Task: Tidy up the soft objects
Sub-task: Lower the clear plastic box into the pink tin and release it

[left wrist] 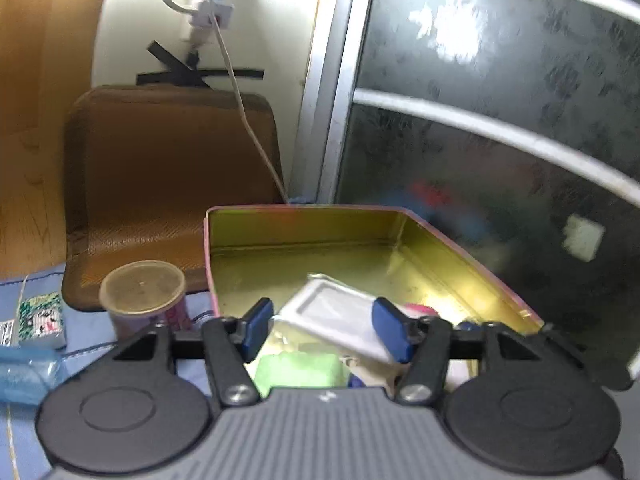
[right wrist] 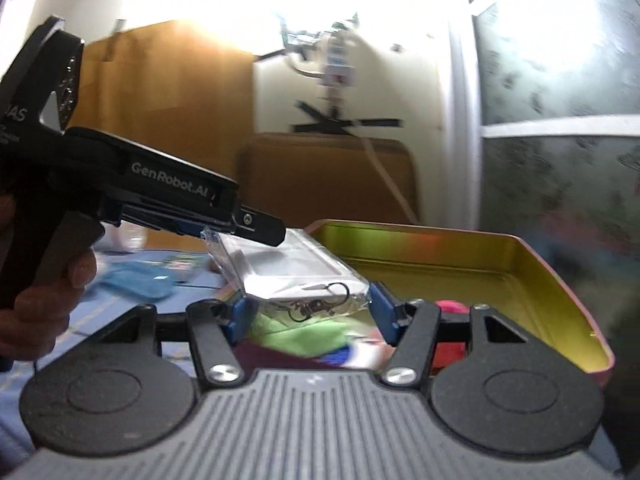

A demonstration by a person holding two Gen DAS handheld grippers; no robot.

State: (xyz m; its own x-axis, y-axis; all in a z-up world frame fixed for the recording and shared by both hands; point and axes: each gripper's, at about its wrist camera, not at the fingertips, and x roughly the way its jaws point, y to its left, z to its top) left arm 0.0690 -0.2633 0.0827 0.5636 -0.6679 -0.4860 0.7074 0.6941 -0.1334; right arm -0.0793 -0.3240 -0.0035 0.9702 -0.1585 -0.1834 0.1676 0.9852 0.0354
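The left gripper [left wrist: 324, 330] has its blue pads on either side of a clear plastic packet [left wrist: 340, 320] with a white card inside. In the right wrist view that gripper's fingers close on the packet's far-left corner, so it reads as clamped on it. The right gripper [right wrist: 308, 312] has its jaws partly apart with the packet's near end between them; motion blur hides whether those pads actually press, so I cannot tell if it grips.

The packet hangs tilted over the near left part of an open tin [left wrist: 460, 248] with a gold interior and pink rim. Below the jaws lie a green soft item [left wrist: 298, 368] and a pink one [right wrist: 450, 306], seemingly inside the tin.

The likely failure is the slick film slipping from a corner pinch, so that the packet swings or drops outside the tin's left wall. A lidded cup [left wrist: 142, 292] stands just left of the tin on the blue cloth [left wrist: 86, 328]; a sideways sweep could tip it.
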